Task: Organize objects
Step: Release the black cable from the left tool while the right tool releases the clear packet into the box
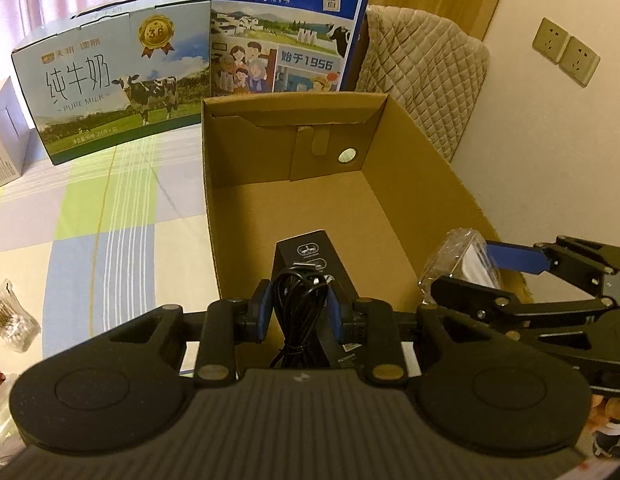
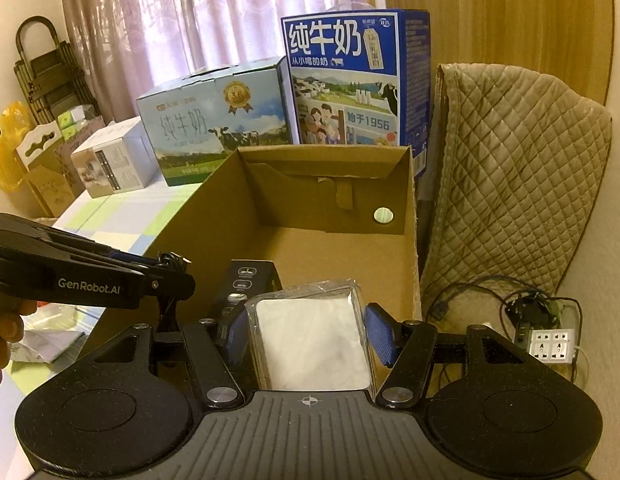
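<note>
Left wrist view shows left tongs clamped on a black cable bundle — right tongs clamped on a wrapped white pack — both at bottom center, ready for the cardboard box.

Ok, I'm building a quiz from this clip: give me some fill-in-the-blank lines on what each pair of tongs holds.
1. The left tongs are shut on a coiled black ____.
2. The right tongs grip a white pack in clear ____.
3. Both hover over the open ____ box.
4. A black carton already lies ____ that box.

Missing: cable; plastic; cardboard; inside
</note>
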